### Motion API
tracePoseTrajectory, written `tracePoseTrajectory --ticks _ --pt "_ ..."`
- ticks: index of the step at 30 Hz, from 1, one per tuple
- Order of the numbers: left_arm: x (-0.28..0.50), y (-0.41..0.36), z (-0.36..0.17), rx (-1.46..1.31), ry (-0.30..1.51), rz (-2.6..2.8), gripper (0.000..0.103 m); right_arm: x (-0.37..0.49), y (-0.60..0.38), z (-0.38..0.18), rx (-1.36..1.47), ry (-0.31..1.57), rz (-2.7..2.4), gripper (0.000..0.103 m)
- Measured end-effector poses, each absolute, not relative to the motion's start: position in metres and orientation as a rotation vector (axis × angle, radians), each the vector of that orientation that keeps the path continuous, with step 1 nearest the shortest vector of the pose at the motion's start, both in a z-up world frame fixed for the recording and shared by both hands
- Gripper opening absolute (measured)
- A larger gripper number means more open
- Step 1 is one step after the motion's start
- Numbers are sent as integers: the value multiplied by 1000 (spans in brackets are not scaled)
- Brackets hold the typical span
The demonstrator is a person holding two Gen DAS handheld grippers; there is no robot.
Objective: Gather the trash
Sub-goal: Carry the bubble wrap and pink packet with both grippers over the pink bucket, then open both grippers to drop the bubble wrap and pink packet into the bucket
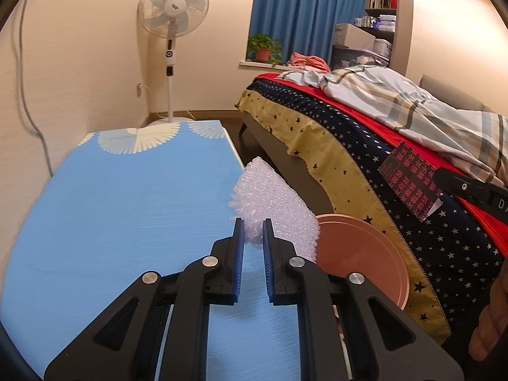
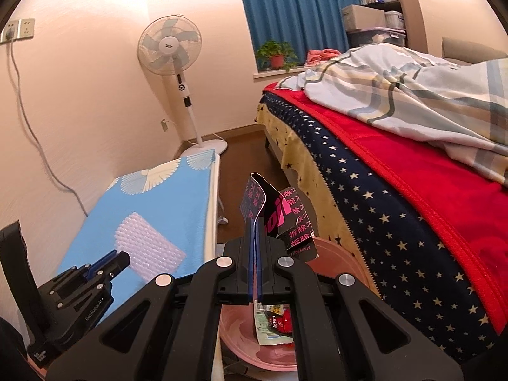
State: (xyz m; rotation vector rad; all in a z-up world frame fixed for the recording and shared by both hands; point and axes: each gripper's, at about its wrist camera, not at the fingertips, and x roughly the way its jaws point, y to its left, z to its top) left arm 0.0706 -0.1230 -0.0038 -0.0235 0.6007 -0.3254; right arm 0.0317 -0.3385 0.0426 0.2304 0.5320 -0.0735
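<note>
A sheet of white bubble wrap (image 1: 273, 206) lies at the right edge of the blue table (image 1: 127, 197); it also shows in the right wrist view (image 2: 149, 247). My left gripper (image 1: 253, 223) is open, its tips on either side of the wrap's near end. My right gripper (image 2: 255, 222) is shut on a black wrapper with pink print (image 2: 279, 219), held above the pink bin (image 2: 336, 254). That wrapper also shows in the left wrist view (image 1: 409, 181). The bin (image 1: 365, 260) stands between table and bed; a green and red packet (image 2: 273, 324) lies in it.
A bed (image 1: 381, 146) with a starred cover and a plaid quilt fills the right side. A standing fan (image 1: 173, 16) is in the far corner. A cable (image 2: 35, 139) hangs down the left wall. A potted plant (image 1: 265, 47) sits on the sill.
</note>
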Motion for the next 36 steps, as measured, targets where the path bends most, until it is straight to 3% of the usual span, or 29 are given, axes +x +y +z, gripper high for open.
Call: tracePoseTrajectory --ticks 26,27,29,33,36 --pt "100 -205 -56 36 734 -476 15 55 -373 19 305 591 -162 2" --pt "100 -206 -58 36 738 -482 18 55 -374 19 309 592 -162 3" --pt "101 -208 -61 40 750 -483 34 56 -375 17 314 594 -167 5" --pt "101 -207 -61 40 755 -484 36 57 -378 14 327 606 -180 10" --pt "100 -203 -59 40 747 -478 36 54 -379 15 336 597 -194 26"
